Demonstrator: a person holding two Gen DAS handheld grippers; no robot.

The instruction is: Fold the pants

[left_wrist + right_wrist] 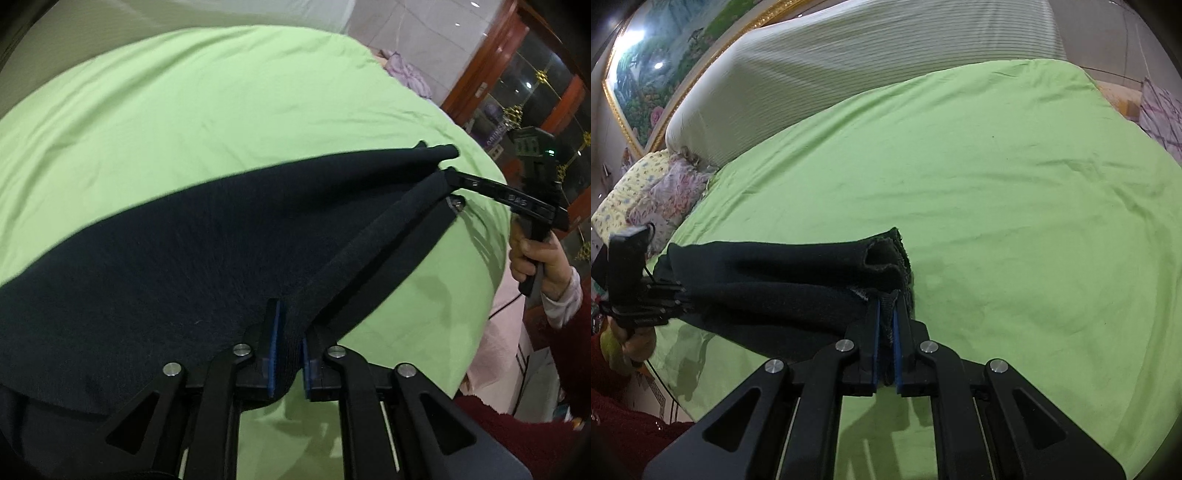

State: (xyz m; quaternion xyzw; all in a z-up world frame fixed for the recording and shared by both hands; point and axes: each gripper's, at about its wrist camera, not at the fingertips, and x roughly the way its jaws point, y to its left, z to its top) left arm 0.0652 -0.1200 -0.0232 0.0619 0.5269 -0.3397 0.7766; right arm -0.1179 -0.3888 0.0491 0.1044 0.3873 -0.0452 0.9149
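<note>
Dark navy pants (177, 251) hang stretched between my two grippers above a green bed sheet (207, 107). My left gripper (288, 325) is shut on one end of the pants' edge. My right gripper (885, 306) is shut on the other end, where the open cuff (886, 254) shows. In the left wrist view the right gripper (448, 184) pinches the far corner of the pants. In the right wrist view the left gripper (677, 297) holds the pants (783, 280) at the far left.
The green sheet (997, 184) covers a wide bed. A striped white bolster (849, 48) lies along the back. Floral pillows (661, 199) sit at the left. A wooden glass cabinet (535, 92) stands beyond the bed's right edge.
</note>
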